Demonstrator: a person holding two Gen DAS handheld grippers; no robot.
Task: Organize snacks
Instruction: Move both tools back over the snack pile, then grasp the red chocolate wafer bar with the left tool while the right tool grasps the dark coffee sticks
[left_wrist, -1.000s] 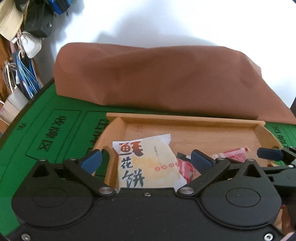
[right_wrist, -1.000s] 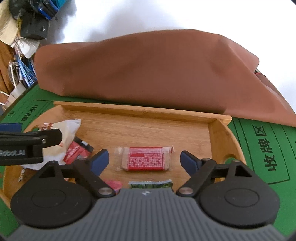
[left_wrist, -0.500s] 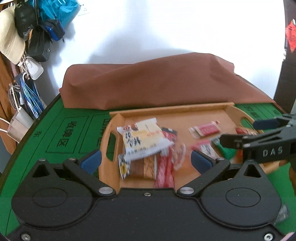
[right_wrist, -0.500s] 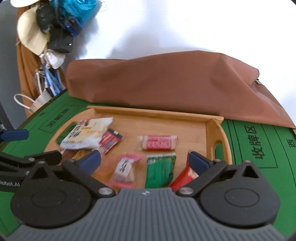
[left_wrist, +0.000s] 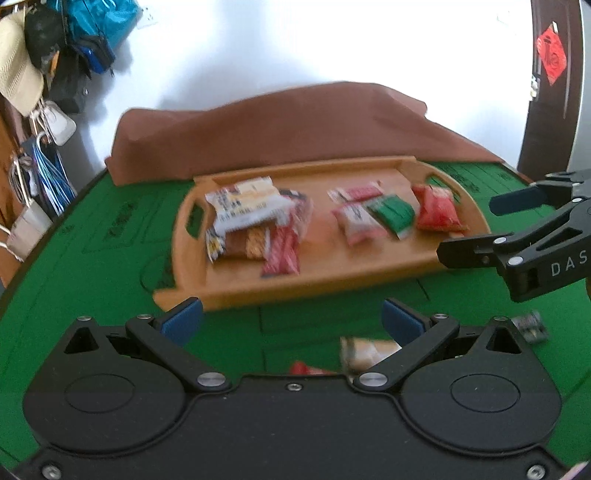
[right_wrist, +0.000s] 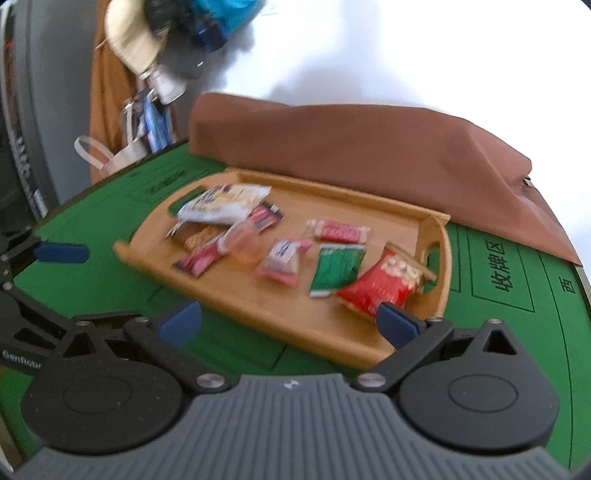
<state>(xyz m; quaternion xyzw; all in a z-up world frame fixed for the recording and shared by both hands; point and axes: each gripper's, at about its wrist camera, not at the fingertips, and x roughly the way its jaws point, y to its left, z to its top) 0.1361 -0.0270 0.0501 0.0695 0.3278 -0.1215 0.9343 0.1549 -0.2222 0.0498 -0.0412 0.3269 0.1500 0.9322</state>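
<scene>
A wooden tray (left_wrist: 332, 275) (right_wrist: 303, 325) sits on the green table and holds several snack packets: a white pastry bag (left_wrist: 245, 201) (right_wrist: 221, 203) piled on others at its left, a green packet (left_wrist: 395, 214) (right_wrist: 338, 267) and a red bag (left_wrist: 437, 210) (right_wrist: 380, 284) at its right. My left gripper (left_wrist: 291, 319) is open and empty, in front of the tray. My right gripper (right_wrist: 288, 321) is open and empty, near the tray's front edge; it also shows in the left wrist view (left_wrist: 517, 229). A loose beige packet (left_wrist: 369, 350) and a dark one (left_wrist: 530, 326) lie on the table.
A brown cloth-covered mound (left_wrist: 295, 129) (right_wrist: 369, 147) lies right behind the tray. Bags and a hat (left_wrist: 22, 74) hang at the far left. A dark door frame (left_wrist: 550, 92) stands at the right.
Both grippers have pulled back and up from the tray, so the whole tray and the table in front of it now show. Both stay open and empty.
</scene>
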